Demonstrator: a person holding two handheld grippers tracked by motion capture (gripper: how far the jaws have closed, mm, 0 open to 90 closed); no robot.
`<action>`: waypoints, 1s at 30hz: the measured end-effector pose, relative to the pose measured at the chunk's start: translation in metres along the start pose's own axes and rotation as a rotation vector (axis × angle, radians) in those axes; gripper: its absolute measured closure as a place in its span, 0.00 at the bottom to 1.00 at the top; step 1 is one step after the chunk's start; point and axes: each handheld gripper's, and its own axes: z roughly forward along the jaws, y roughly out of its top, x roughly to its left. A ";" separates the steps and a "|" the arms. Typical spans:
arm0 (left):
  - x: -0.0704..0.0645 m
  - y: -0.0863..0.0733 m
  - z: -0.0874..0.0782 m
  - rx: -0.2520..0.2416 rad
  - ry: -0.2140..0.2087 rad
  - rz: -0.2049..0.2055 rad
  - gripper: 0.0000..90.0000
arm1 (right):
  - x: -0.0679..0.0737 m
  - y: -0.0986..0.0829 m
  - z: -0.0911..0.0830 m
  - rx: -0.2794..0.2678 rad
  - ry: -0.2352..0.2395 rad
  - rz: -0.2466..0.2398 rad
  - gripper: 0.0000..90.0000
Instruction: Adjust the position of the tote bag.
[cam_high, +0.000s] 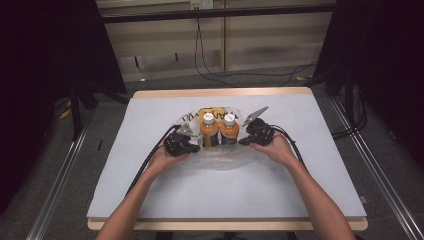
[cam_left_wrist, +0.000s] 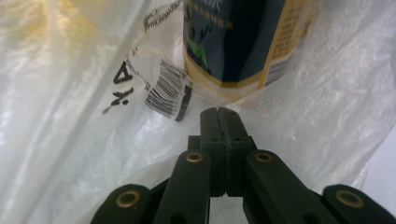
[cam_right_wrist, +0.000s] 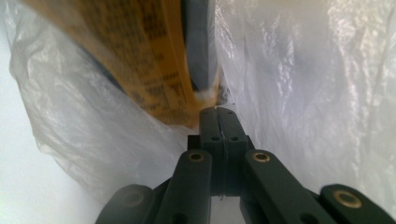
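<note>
Two orange drink bottles, one on the left (cam_high: 208, 131) and one on the right (cam_high: 229, 129), stand upright with white caps inside a clear plastic bag (cam_high: 220, 159) at the table's middle. My left gripper (cam_high: 196, 148) sits just left of them, my right gripper (cam_high: 242, 142) just right. In the left gripper view the jaws (cam_left_wrist: 218, 112) are pressed together with bag film (cam_left_wrist: 70, 93) gathered at them, below a bottle's dark label (cam_left_wrist: 233, 42). In the right gripper view the jaws (cam_right_wrist: 217, 111) are likewise together in the film (cam_right_wrist: 299, 70), beside a bottle's orange label (cam_right_wrist: 140, 56).
The bag lies on a pale grey table top (cam_high: 165, 190) with a wooden rim. Bare surface stretches left, right and in front of the bag. Cables (cam_high: 210, 70) trail over the floor behind the table, and dark curtains hang on both sides.
</note>
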 end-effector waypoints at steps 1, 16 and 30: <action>0.000 0.000 0.000 0.000 0.000 0.000 1.00 | 0.001 -0.002 0.001 0.015 -0.009 -0.011 1.00; 0.010 -0.010 -0.009 0.032 0.038 -0.036 1.00 | -0.005 -0.015 -0.008 0.137 -0.119 -0.069 1.00; 0.034 -0.010 -0.013 0.130 0.103 -0.008 1.00 | -0.027 -0.024 -0.015 0.154 -0.213 -0.050 1.00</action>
